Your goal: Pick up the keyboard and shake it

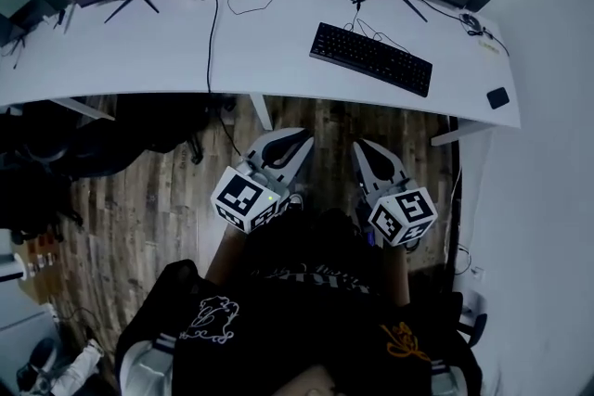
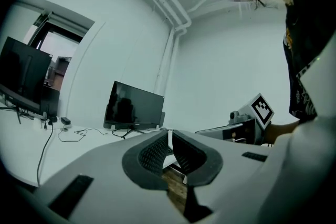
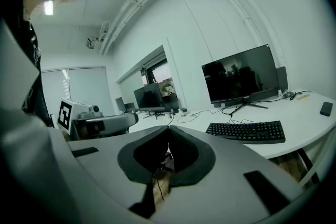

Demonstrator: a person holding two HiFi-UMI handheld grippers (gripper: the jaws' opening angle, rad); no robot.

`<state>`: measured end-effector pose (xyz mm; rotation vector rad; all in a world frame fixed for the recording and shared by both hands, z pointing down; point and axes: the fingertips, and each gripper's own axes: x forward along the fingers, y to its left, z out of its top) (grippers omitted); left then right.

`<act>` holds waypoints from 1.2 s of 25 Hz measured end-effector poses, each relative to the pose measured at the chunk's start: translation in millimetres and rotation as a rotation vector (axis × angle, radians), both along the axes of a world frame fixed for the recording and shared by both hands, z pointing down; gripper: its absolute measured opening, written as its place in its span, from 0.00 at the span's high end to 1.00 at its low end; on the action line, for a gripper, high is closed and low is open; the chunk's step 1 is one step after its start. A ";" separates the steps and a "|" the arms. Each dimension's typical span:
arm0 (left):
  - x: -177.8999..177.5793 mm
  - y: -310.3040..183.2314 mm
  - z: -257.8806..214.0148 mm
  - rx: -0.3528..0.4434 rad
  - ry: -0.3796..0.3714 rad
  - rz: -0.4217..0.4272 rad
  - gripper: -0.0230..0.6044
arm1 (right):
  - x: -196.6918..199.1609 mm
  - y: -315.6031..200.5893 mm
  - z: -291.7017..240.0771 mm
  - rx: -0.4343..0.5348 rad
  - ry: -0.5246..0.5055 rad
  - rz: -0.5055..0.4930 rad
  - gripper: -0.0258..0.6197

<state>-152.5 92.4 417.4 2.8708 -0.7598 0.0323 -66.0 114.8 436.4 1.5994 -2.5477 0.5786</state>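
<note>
On the white desk (image 1: 139, 51) the flat black plastic keyboard (image 1: 371, 58) lies untouched. The left gripper (image 1: 293, 144) and right gripper (image 1: 366, 149) are both closed and empty. Its thin black cable (image 1: 356, 14) may snag when the keyboard is lifted.

The keyboard (image 1: 371, 58) looks matt black plastic, the desk (image 1: 139, 51) smooth white.

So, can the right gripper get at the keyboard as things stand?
Probably yes: nothing stands between the right gripper and the keyboard, which lies near the desk edge. Its jaws are shut and must open first.
</note>
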 end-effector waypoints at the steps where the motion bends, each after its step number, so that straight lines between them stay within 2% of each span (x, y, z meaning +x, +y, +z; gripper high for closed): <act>1: 3.8 -5.6 1.9 -0.003 -0.001 0.008 0.90 | 3.9 -4.7 0.6 -0.003 0.000 0.010 0.95; 8: 29.4 -30.9 11.9 -0.020 -0.028 0.057 0.90 | 28.1 -35.4 11.8 -0.038 -0.014 0.046 0.95; 16: 57.4 -85.9 35.9 -0.077 -0.089 0.010 0.90 | 70.7 -102.5 26.4 -0.049 -0.038 0.023 0.95; 23: 120.0 -158.5 47.9 -0.092 -0.127 -0.043 0.90 | 154.2 -171.8 41.3 -0.080 0.002 0.021 0.95; 30: 179.3 -218.1 70.1 -0.123 -0.158 -0.109 0.90 | 267.8 -228.1 82.1 -0.169 0.011 0.091 0.95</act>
